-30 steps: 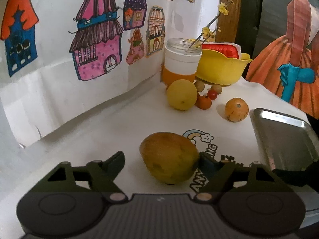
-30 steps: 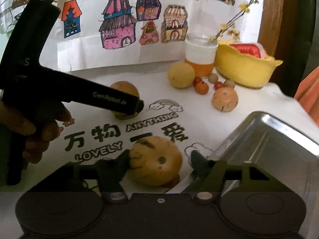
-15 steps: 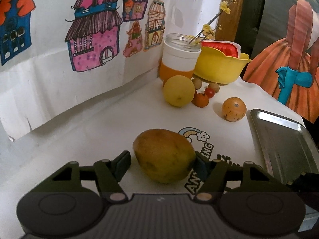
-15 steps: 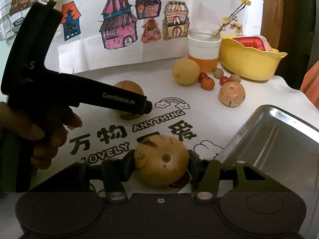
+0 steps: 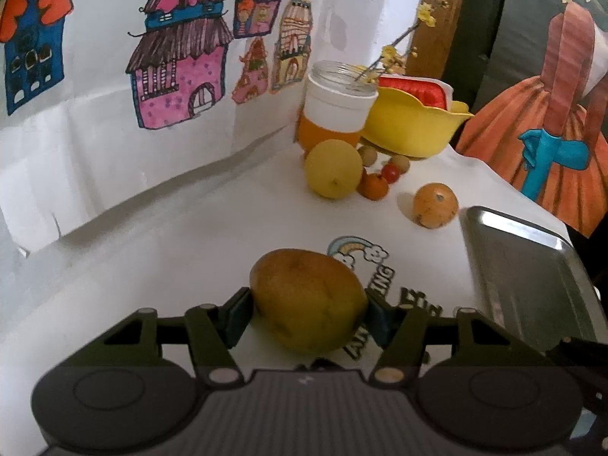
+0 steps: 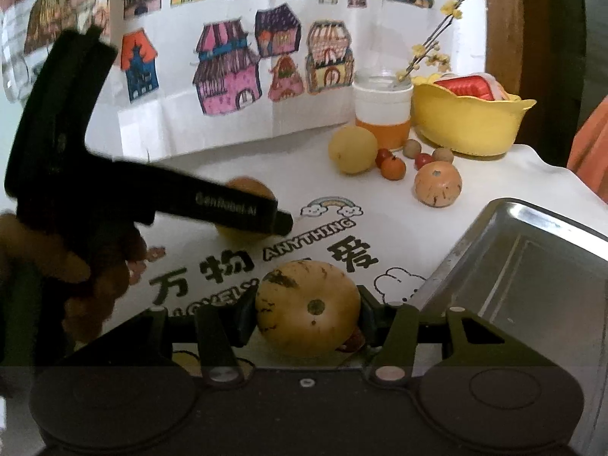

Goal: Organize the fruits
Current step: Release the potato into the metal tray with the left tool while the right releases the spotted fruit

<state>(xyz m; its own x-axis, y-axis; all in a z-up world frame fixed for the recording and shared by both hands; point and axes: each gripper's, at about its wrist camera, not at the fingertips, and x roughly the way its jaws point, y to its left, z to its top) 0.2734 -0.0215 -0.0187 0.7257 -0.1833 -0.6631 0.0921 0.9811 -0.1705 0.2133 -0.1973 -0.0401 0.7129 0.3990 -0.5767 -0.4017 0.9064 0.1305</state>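
My left gripper is shut on a brownish-yellow mango, both pads touching its sides on the white cloth. My right gripper is shut on a round tan fruit with dark spots, held beside the steel tray. The left gripper's black body crosses the right wrist view and half hides the mango. The tray also shows in the left wrist view.
At the back stand a yellow lemon, an orange fruit, several small red and brown fruits, a jar with orange base and a yellow bowl. A painted paper backdrop rises on the left.
Both grippers have closed: the left jaws came in onto the mango, the right jaws onto the spotted fruit. Both views have shifted slightly forward and upward.
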